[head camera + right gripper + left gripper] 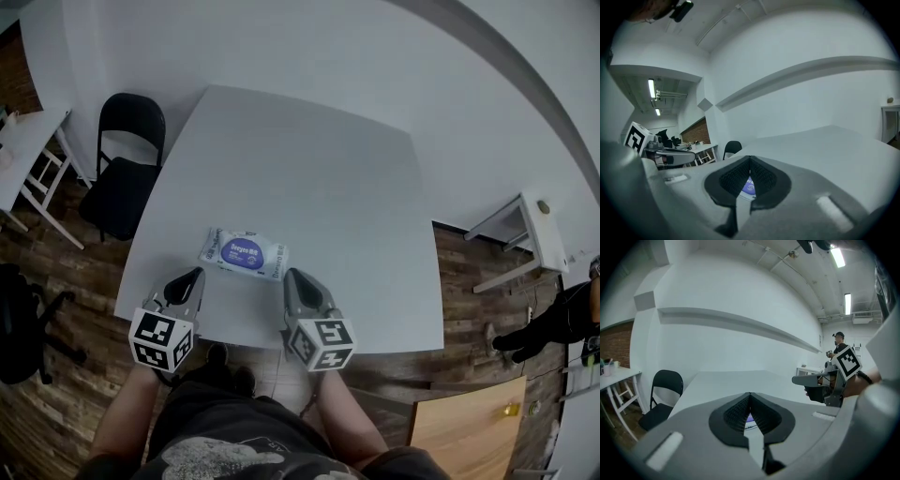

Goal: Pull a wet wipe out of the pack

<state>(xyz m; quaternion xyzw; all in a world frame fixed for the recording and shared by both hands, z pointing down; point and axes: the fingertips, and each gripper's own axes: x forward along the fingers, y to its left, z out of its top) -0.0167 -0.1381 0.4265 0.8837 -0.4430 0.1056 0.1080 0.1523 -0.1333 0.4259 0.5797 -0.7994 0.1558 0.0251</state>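
My left gripper [190,277] and right gripper [294,279] flank the wet wipe pack [244,253] on the table [309,169], jaws closed, empty. I'd pin the pack with one, then open the other at its purple lid [242,253].

Left gripper [750,397]: jaws shut together, nothing held, with only a sliver of the purple-and-white wipes pack [750,420] showing through the gap below the ribbed pads. Beyond the jaws lay a bare white table [731,379]; a black folding chair [663,397] stood by its left edge, and further left were a small white side table [618,378] and a brick wall [616,345]. At right the right gripper [797,379] hung level over the table, its marker cube [847,361] tilted, while a person [838,344] stood far back under the ceiling lights [847,303].
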